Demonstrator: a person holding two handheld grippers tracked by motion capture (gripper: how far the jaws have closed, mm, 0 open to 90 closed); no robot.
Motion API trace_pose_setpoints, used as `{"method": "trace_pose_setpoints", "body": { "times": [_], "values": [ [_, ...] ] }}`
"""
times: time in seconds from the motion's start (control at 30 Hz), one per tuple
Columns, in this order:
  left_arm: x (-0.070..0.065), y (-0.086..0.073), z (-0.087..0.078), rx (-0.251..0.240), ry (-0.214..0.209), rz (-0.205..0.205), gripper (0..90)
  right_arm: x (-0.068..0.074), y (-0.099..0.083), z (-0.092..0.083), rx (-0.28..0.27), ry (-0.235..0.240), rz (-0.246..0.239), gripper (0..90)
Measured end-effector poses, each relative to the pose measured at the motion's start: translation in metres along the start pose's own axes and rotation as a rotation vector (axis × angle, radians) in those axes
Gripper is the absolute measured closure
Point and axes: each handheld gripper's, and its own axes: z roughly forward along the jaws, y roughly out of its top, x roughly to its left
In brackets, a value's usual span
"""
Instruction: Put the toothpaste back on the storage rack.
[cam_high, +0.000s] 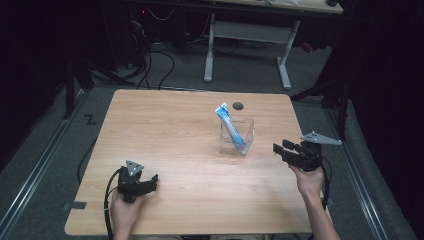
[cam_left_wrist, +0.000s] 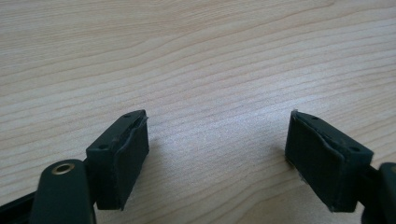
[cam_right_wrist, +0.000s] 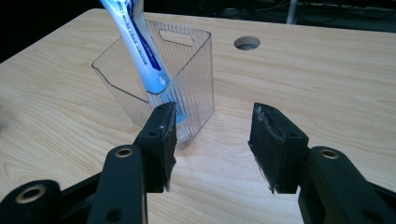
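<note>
Blue-and-white toothpaste tube (cam_high: 229, 126) stands tilted inside the clear ribbed plastic bin (cam_high: 245, 131). Right gripper (cam_high: 281, 149) beside the bin, jaws apart, empty; left gripper (cam_high: 153, 180) well apart, likewise. Placement appears complete; next, withdraw clear.

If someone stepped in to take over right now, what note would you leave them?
Left gripper: open, empty, low over the near left of the table.
Right gripper: open, empty, just right of the bin, pointing at it.
Tube: blue and white, leaning in the clear bin, top sticking out above the rim.
Done: the tube appears to be already in the bin.
Left: probably nothing but backing the grippers away; check first.
</note>
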Motion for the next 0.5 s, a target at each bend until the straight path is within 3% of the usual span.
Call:
{"method": "trace_pose_setpoints", "body": {
  "times": [0.5],
  "values": [
    [0.000,0.000,0.000,0.000,0.000,0.000,21.8,-0.001,-0.014,0.012,0.023,-0.001,0.018,51.3]
  ]
}}
